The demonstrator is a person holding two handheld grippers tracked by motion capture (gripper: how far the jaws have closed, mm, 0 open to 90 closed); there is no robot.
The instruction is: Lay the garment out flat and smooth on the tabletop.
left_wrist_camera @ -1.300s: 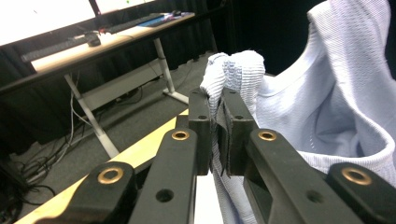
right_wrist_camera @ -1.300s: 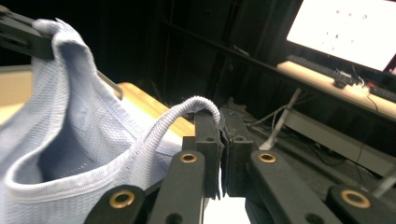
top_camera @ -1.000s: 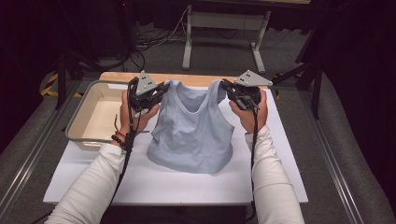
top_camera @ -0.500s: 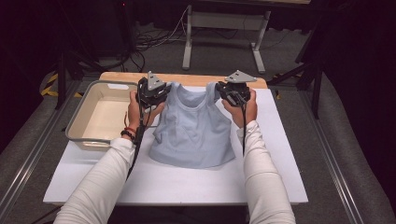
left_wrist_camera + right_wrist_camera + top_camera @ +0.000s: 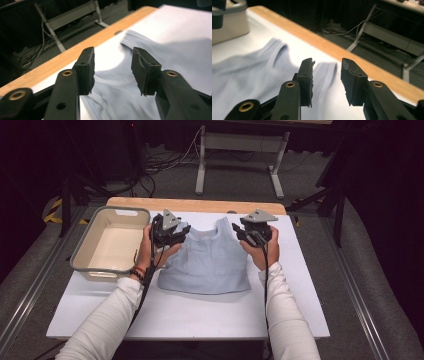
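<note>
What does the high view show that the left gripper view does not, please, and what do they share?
High view: the bin left of the top, both forearms, and the right gripper at the top's right strap. Left gripper view: the left gripper close up, its jaws just opened, pads apart above the top and pressing on nothing. Both: the light blue top lying flat on the white table with its wooden far edge.

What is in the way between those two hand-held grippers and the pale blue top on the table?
Nothing visible. The tank top lies flat on the white board, and each hand-held gripper, left and right, hangs right over a shoulder strap, jaws just opened, gap bare. The tub stands off to the side.
</note>
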